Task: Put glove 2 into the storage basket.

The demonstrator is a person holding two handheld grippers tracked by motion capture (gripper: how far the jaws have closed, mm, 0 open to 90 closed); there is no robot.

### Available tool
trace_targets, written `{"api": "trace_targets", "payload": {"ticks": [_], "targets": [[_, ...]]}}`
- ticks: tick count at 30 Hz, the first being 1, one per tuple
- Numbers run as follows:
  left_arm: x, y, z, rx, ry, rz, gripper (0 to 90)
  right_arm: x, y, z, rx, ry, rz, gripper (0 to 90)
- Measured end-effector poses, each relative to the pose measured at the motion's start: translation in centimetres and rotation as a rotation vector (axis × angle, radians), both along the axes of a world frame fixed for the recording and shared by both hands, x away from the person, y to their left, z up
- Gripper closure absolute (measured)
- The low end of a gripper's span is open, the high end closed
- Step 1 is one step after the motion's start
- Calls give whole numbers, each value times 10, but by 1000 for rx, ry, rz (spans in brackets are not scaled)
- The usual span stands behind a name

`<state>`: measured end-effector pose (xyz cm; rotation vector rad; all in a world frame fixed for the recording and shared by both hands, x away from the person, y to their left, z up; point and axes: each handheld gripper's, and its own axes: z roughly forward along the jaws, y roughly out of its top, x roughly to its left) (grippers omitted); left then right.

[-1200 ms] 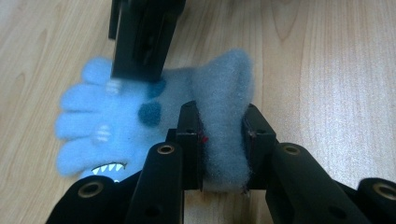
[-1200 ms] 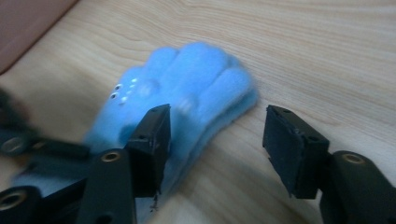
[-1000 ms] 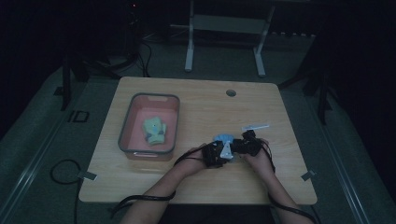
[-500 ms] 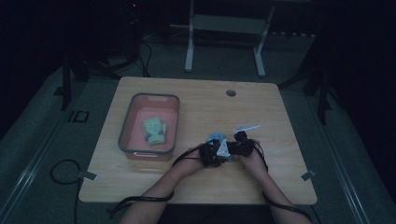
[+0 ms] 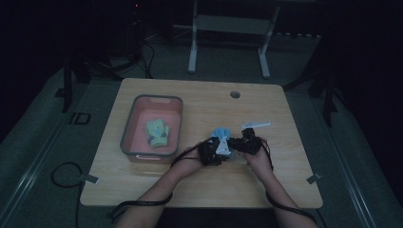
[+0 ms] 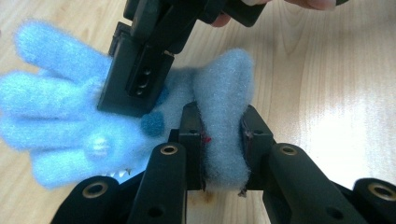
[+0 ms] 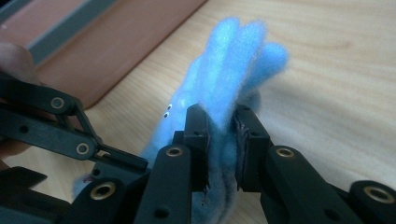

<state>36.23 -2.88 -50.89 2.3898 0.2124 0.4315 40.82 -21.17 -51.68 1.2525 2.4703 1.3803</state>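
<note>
Both grippers have hold of the same fuzzy blue glove (image 6: 70,126), right at the near middle of the wooden table (image 5: 199,97). The left gripper (image 6: 223,140) is clamped on the glove's cuff end, the fluffy fabric squeezed thick between its two black jaws. The right gripper (image 7: 220,142) has just been closing its jaws, and they now pinch the glove with the fabric bunched between the pads and the glove's fingers sticking up past them. From above, the two grippers sit close together, with the glove a pale blue patch between and just beyond them. To their left stands a pink bin (image 5: 132,124) with a grey rim, and a pale green glove (image 5: 157,132) lies inside it, well apart from the blue one.
</note>
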Motion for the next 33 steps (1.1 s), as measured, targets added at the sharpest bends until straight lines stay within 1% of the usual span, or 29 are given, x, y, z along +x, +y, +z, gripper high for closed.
{"api": "trace_targets", "payload": {"ticks": [2,7,9,13,17,22,27,29,32,33], "targets": [[0,2,8,8,-12,-2,755,-1,1,7,3,-15,1,776],[-1,8,25,24,-34,1,755,1,5,21,22,-34,8,776],[-1,11,29,28,-37,3,756,1,7,27,30,-39,11,776],[-2,19,38,37,-50,15,756,3,15,35,31,-49,22,776],[-2,27,46,45,-59,28,756,5,24,43,35,-58,34,776],[-3,41,59,70,-76,51,756,9,39,54,37,-74,59,777],[-3,55,69,76,-89,68,756,12,55,66,37,-96,82,777],[-3,61,72,75,-89,75,755,13,62,69,37,-102,92,777],[-3,69,76,90,-91,86,756,15,71,72,35,-107,104,778],[-3,69,76,90,-91,86,756,15,71,72,35,-107,104,778]]}}
